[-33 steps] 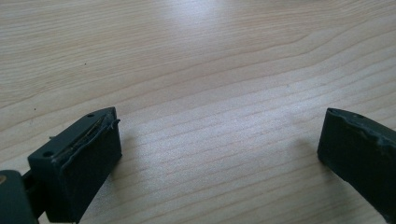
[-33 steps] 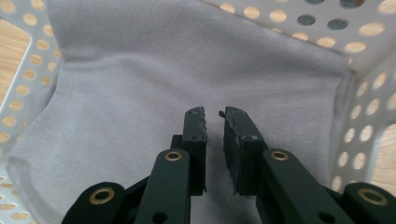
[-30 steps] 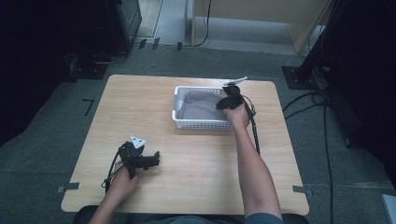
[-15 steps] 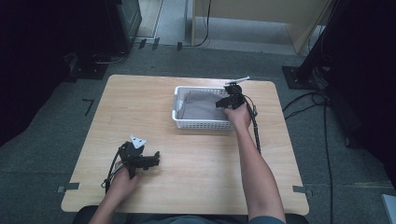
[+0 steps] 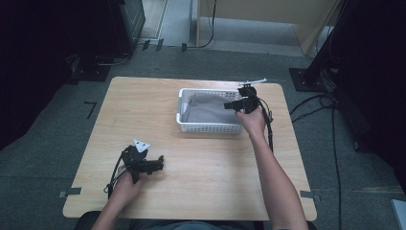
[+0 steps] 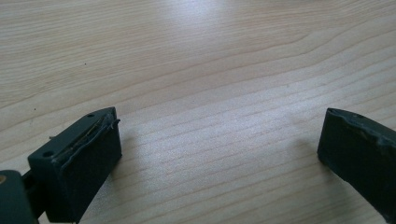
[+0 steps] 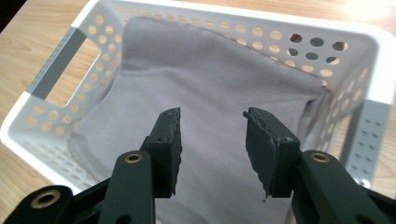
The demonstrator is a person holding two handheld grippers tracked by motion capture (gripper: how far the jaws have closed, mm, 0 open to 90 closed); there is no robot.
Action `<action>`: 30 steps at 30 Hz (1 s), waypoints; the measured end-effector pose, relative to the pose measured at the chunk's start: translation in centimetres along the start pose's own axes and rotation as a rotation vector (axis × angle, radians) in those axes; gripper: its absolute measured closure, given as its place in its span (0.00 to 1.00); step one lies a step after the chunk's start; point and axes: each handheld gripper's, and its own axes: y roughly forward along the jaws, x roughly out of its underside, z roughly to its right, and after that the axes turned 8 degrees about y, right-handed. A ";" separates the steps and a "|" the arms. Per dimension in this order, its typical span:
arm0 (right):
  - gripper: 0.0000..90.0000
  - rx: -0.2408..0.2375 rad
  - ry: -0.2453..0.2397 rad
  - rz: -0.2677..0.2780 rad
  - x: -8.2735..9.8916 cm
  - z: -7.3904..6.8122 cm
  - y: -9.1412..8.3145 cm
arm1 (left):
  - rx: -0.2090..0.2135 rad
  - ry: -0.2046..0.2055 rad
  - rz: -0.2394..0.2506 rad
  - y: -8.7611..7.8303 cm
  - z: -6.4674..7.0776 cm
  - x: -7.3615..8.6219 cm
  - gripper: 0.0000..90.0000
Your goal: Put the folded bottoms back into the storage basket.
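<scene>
Right tongs (image 7: pixel 212 140): hanging released over the right end of the basket, jaws apart with nothing between them, aiming down at the cloth, likely lined up for a pinch or just let go.
Left tongs (image 6: pixel 219 154): lying low over bare counter (image 6: pixel 201 56), jaws spread wide and empty; probably parked out of the way.
Cloth (image 7: pixel 205 88): grey, lying loosely folded inside the basket, its far edge riding up the wall.
Basket (image 5: pixel 184 122): white, perforated, sitting right of the counter's middle, near the far edge, within the right arm's reach.
Hands: the right hand (image 5: pixel 251 120) is gripping its tongs beside the basket; the left hand (image 5: pixel 125 184) is resting at the near left.
Hard to tell: whether the right jaws are touching the cloth or floating just above; what lies under the cloth; the small white thing (image 5: pixel 253 82) past the basket.
</scene>
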 end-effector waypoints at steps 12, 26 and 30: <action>0.58 -0.044 -0.080 0.012 2.3 -0.8 -2.1 | 0.000 0.000 0.000 0.0 0.0 0.0 0.00; 0.57 -0.072 -0.127 0.029 5.2 -1.4 -4.0 | -0.001 -0.001 0.000 0.0 0.0 0.0 0.00; 0.57 -0.076 -0.145 0.026 6.3 -1.5 -4.4 | 0.000 -0.001 0.000 0.0 0.0 0.0 0.00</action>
